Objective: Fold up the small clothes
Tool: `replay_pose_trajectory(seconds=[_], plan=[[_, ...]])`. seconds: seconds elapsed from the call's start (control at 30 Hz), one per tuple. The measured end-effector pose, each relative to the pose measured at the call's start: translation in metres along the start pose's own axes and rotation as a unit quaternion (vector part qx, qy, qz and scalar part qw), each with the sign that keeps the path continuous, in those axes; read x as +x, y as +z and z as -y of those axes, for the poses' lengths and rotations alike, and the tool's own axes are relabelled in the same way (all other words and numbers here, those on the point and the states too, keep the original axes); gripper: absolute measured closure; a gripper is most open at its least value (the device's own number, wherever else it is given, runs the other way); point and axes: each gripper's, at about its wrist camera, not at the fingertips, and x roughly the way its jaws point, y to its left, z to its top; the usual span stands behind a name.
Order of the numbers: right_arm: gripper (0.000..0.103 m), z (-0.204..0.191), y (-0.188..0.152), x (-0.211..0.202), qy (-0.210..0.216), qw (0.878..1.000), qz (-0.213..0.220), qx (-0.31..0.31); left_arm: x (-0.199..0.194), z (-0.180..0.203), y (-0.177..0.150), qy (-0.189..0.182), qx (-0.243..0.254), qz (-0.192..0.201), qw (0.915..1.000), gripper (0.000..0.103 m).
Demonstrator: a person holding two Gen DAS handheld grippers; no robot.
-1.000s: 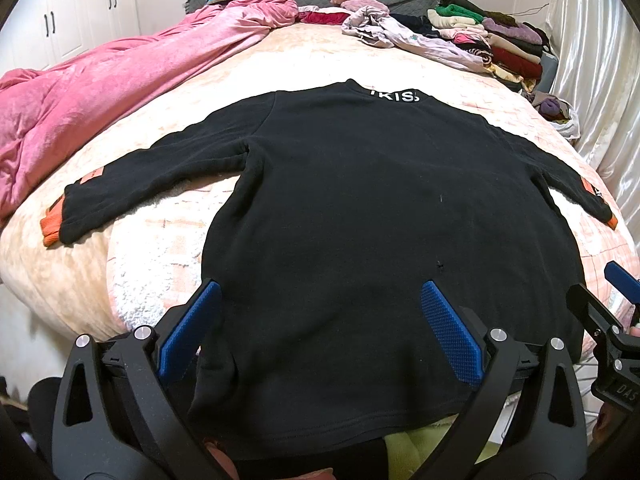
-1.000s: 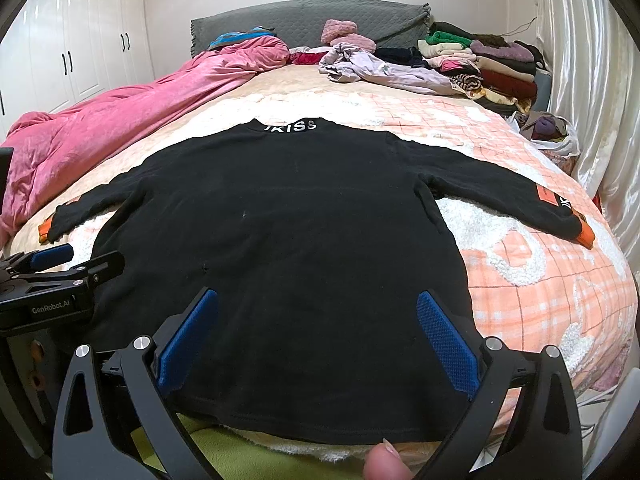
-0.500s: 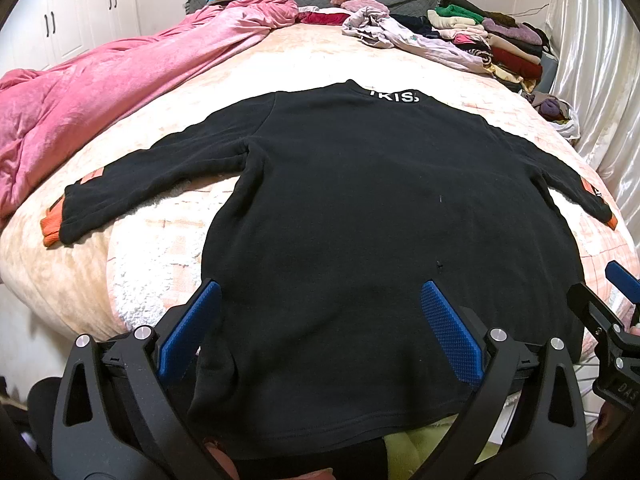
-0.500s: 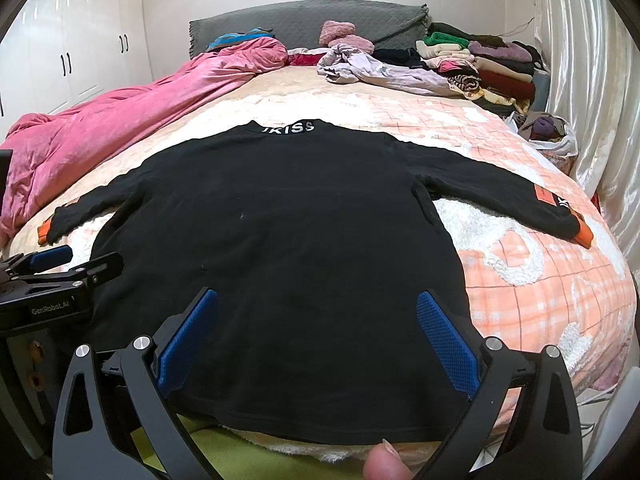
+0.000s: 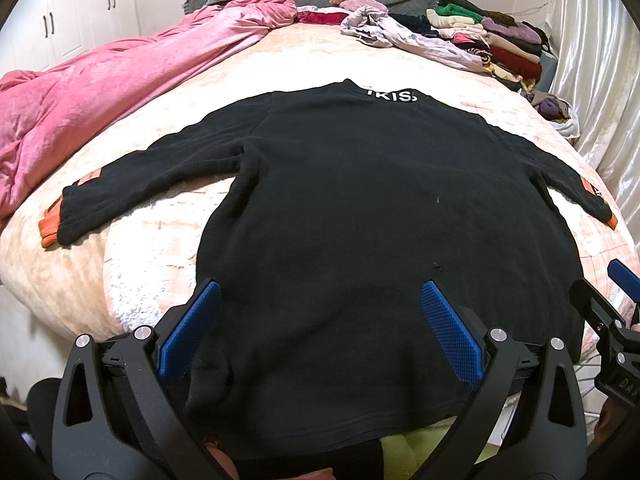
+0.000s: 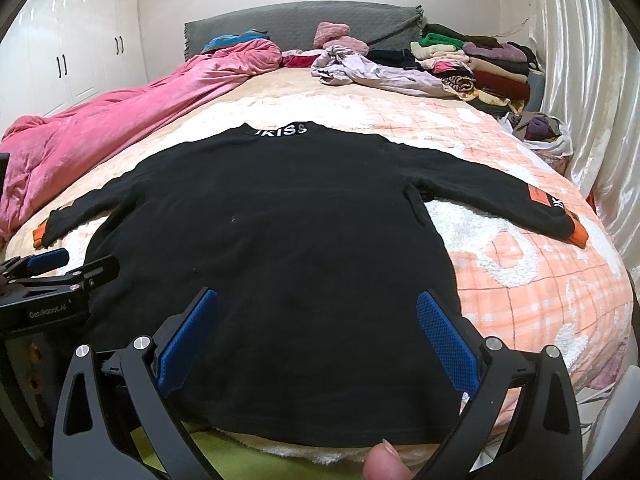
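left hand-held gripper (image 5: 320,304) agape, black sweater (image 5: 380,220) spread

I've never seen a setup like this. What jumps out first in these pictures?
A black sweatshirt with white letters at its collar lies spread flat across the near half of the bed, both orange-cuffed sleeves stretched out sideways. Framing it at the bottom of each view are the open blue-padded left gripper and right gripper. A rumpled pink quilt runs along the bed's left edge, and folded clothes are stacked at the far right corner.
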Motion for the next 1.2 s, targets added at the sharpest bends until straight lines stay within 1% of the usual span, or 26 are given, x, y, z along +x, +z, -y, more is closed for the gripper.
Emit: replay_pose_trajectory(seconds=[0.17,0.27,0.5,0.77,0.87,1.2], plan=[[0.004,0.008,0.004,0.000,-0.007,1.000,0.003,0.005,0.003,0.006,0.005,-0.002,0.004,0.000,1.0000,0.009],[0.004,0.015,0.008,0.002,-0.016,1.000,0.004,0.011,0.006,0.012,0.012,-0.008,0.005,0.000,1.0000,0.009],[0.004,0.037,0.015,0.007,-0.037,0.999,0.006,0.026,0.020,0.030,0.030,-0.005,0.016,0.001,0.9999,0.009],[0.004,0.073,0.028,0.020,-0.062,0.997,0.012,0.045,0.042,0.051,0.047,-0.012,0.026,-0.014,0.9995,0.009],[0.004,0.086,0.032,0.026,-0.071,0.996,0.011,0.052,0.049,0.057,0.055,-0.013,0.028,-0.012,0.9995,0.009],[0.004,0.140,0.049,0.053,-0.112,0.990,0.006,0.081,0.075,0.082,0.090,-0.035,0.039,-0.017,0.9985,0.009]])
